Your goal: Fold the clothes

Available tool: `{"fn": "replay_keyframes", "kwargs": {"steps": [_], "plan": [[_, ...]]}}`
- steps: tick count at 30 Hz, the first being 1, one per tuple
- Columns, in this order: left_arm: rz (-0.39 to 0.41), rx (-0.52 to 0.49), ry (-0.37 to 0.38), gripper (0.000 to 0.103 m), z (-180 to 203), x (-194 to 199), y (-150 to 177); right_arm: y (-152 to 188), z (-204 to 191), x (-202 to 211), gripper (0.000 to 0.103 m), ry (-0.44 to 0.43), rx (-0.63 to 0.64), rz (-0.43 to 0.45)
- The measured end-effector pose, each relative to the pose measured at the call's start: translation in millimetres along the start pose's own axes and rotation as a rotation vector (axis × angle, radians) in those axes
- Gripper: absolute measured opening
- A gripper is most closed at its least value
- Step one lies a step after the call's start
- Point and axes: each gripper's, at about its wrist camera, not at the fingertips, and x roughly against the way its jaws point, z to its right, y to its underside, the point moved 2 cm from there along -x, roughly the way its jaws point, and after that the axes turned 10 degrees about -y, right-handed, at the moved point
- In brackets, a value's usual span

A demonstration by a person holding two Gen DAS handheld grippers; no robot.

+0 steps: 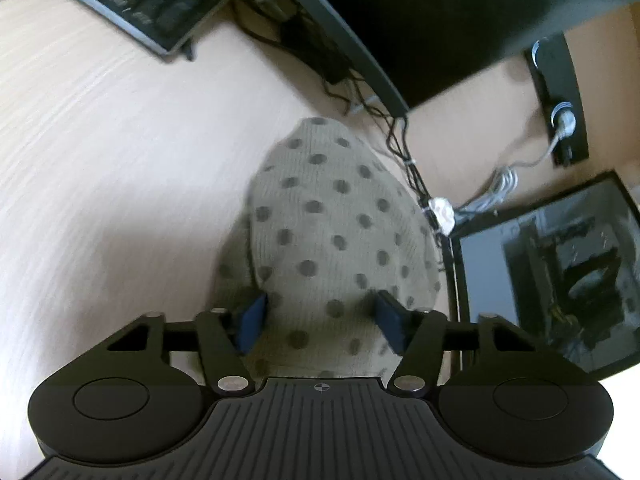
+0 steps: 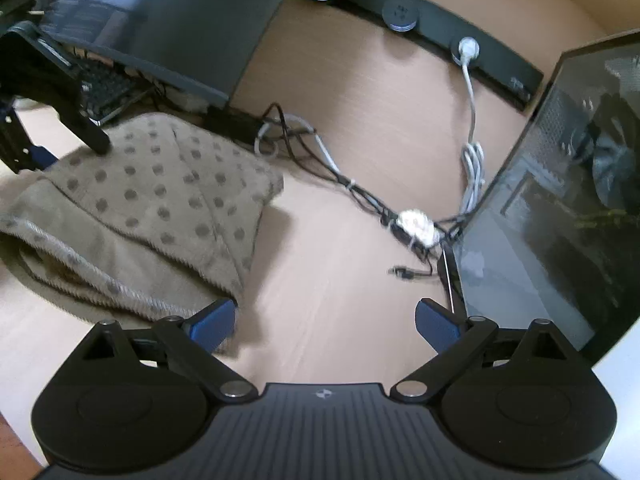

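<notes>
Left wrist view showed our left gripper [image 1: 320,314] low over the polka-dot knit garment [image 1: 336,232], its 2 blue pads set fairly wide with a hump of the knit between them; we could not tell whether the pads pressed the cloth or only straddled it. The garment lay on the pale wooden desk [image 1: 100,160], bunched and doubled over, near a bundle of black cables [image 1: 404,156] and just beside a glass-sided computer case [image 1: 560,272].

In the right wrist view, our right gripper [image 2: 324,320] stood wide and held nothing, over bare desk, with its left pad [image 2: 212,320] at the near corner of the garment. From there we saw the garment in at least 2 layers, a ribbed hem [image 2: 100,276] curling along the near edge, and the left gripper at its far left side.

We judged that a fold was being laid or smoothed, though the same heap would also have suited a garment only gathered up for spreading. To do it well, we thought each gripper should take a single layer near an edge rather than a thick hump, the 2 should move together so the edge stayed straight, and the cloth should be kept away from the cables and the case.
</notes>
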Motion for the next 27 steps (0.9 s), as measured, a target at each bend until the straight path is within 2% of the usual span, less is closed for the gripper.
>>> {"fn": "replay_keyframes", "kwargs": {"steps": [2,5,6,7,9,11,13,17,20,21,22,23,25,27], "plan": [[0.027,-0.068,0.033,0.063,16.6,10.1,-2.0,-12.8,4.6,6.3,0.097,-0.031,-0.059,0.052],[0.063,-0.156,0.064,0.063,33.4,27.3,-3.2,-32.7,16.6,4.8,0.097,-0.111,-0.215,0.096],[0.066,-0.197,0.057,0.063,38.9,27.6,0.5,-39.2,23.4,-1.2,0.09,-0.161,-0.293,0.097],[0.068,-0.238,0.05,0.063,44.4,28.0,4.2,-43.8,33.1,-8.9,0.074,-0.214,-0.38,0.091],[0.073,-0.32,0.036,0.063,55.5,28.6,11.5,-52.0,54.2,-24.8,0.054,-0.319,-0.556,0.075],[0.077,-0.403,0.023,0.065,66.5,29.3,18.8,-55.3,73.3,-41.7,0.052,-0.405,-0.696,0.047],[0.082,-0.485,0.008,0.07,77.5,30.0,26.1,-55.6,83.9,-57.9,0.052,-0.469,-0.765,0.012],[0.089,-0.645,-0.02,0.07,98.7,30.7,40.4,-63.2,73.6,-90.8,0.052,-0.47,-0.67,-0.059],[0.031,-0.623,-0.043,0.07,91.2,11.7,44.2,-67.9,59.8,-120.9,0.052,-0.519,-0.615,-0.115],[0.011,-0.615,-0.05,0.07,88.7,5.3,45.4,-68.8,52.9,-132.7,0.044,-0.562,-0.608,-0.148],[-0.008,-0.608,-0.058,0.07,86.2,-1.0,46.7,-69.7,46.0,-144.4,0.02,-0.604,-0.601,-0.18],[-0.027,-0.6,-0.065,0.07,83.7,-7.3,48.0,-75.8,42.4,-149.2,0.01,-0.607,-0.578,-0.18],[-0.055,-0.595,-0.069,0.071,80.2,-12.7,50.5,-92.1,37.9,-153.4,0.007,-0.584,-0.518,-0.156],[-0.075,-0.597,-0.065,0.073,78.0,-12.1,53.1,-108.6,42.6,-155.4,0.006,-0.507,-0.422,-0.102]]}}
